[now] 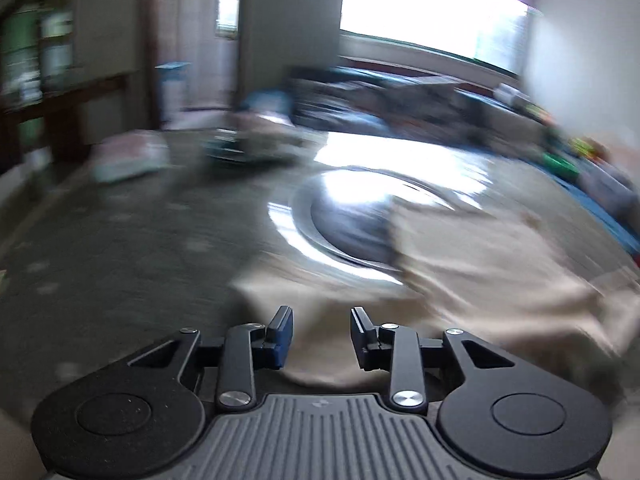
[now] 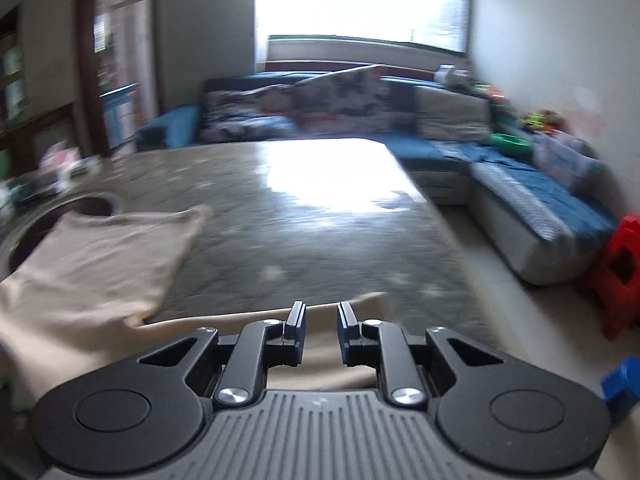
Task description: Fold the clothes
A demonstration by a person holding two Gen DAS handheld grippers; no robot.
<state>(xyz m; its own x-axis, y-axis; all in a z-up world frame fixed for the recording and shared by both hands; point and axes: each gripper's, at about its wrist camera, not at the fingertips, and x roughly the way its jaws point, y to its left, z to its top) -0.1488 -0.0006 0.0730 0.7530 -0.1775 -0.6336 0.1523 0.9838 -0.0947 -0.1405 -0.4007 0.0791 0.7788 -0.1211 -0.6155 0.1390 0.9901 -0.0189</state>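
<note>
Beige garment (image 2: pixel 92 256) — soft, light, limp, spread on the grey bench (image 2: pixel 304 240); best pinched at hem corners — left gripper (image 1: pixel 321 334) and right gripper (image 2: pixel 319 330) jaws both slightly apart, gripping nothing.

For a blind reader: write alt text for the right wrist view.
A beige garment lies on a dark marble table, part of it under the right gripper, whose jaws stand slightly apart with nothing pinched. Behind are a blue sofa, a bright window and a red stool.
</note>
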